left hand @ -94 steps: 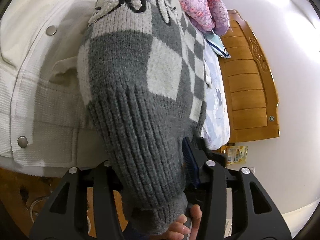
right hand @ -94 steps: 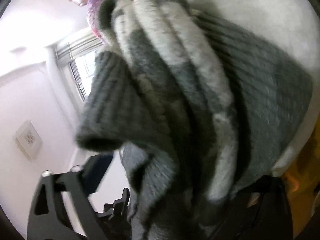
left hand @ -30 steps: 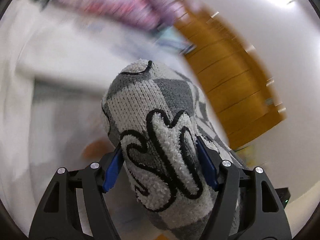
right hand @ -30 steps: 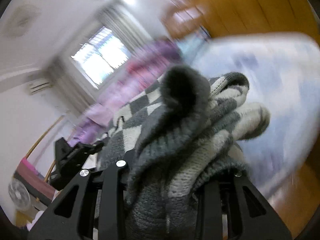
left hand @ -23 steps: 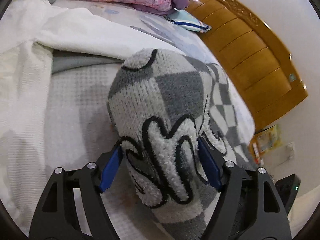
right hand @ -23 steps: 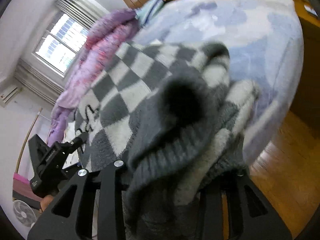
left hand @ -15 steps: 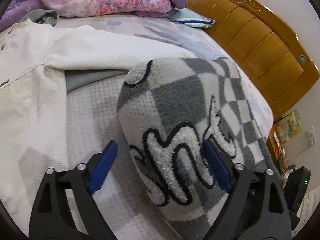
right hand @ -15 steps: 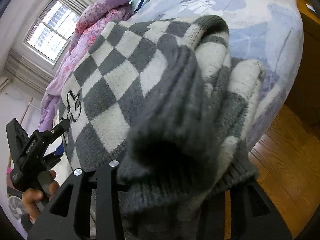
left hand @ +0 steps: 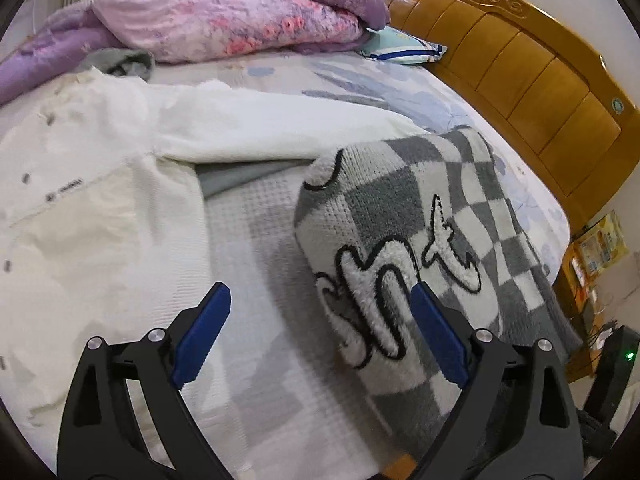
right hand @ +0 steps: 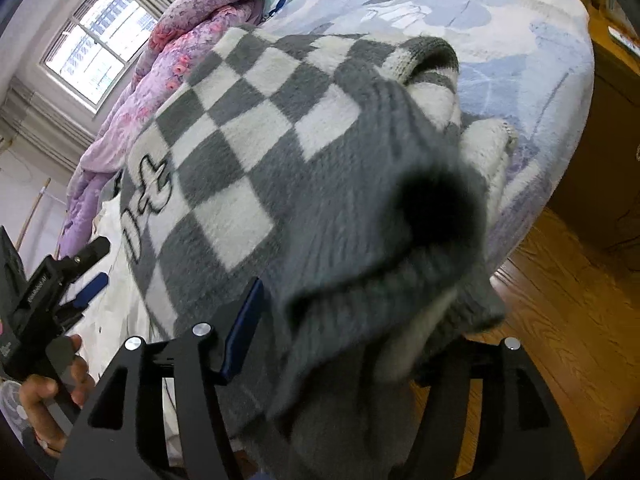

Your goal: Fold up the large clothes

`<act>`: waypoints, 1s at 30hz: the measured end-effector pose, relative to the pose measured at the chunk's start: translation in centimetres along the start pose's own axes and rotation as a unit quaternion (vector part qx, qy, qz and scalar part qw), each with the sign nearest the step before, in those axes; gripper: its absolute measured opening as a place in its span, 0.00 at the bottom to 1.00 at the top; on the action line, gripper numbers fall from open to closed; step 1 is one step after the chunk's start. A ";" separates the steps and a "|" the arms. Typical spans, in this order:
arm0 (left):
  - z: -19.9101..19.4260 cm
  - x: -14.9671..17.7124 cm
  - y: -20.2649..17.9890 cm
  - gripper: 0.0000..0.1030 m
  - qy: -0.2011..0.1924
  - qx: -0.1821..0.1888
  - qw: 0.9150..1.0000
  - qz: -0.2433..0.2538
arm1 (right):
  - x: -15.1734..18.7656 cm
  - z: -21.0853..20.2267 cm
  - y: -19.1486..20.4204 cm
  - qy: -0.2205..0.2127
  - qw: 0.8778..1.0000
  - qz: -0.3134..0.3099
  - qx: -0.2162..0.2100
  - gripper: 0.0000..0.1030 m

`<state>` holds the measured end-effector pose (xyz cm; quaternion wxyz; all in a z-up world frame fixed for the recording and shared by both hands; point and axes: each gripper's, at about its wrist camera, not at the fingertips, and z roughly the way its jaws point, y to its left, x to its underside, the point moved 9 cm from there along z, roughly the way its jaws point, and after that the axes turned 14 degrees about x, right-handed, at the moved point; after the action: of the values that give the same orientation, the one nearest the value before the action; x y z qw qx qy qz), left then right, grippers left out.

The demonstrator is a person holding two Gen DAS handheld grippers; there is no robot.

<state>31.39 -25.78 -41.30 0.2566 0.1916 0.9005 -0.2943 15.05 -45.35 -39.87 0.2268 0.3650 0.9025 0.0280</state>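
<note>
A grey and white checked sweater [left hand: 400,220] with fluffy black-outlined lettering lies folded on the bed, partly over a white jacket [left hand: 100,200]. My left gripper [left hand: 320,332] hovers just above the sweater's near fold. Its jaws are opening wide, with the right blue pad [left hand: 438,336] beside the knit and the left pad clear of it. In the right wrist view the sweater's ribbed grey end [right hand: 380,240] bulges between the jaws of my right gripper [right hand: 352,320]. These jaws are opening too. The left blue pad [right hand: 244,328] shows bare beside the knit; the other finger is hidden.
A purple floral quilt [left hand: 240,20] and a striped pillow [left hand: 404,48] lie at the head of the bed, by the wooden headboard [left hand: 520,72]. The floral sheet [right hand: 520,40] ends at the bed edge above the wood floor [right hand: 560,320]. A hand [right hand: 52,392] holds the left gripper.
Both grippers carried the sweater down onto the bed. The left jaws then spread off the fold and drew back; the right jaws widened around the bunched end.
</note>
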 end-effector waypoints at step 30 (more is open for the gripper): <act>-31.8 6.8 -1.3 0.94 -0.156 -0.154 0.972 0.084 | 8.7 -23.9 15.2 -0.179 0.968 -0.170 -0.055 0.91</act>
<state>14.22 -5.46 -22.55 0.4446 0.1762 0.8643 -0.1554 9.12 -25.63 -18.54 0.4058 0.1927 0.8930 -0.0275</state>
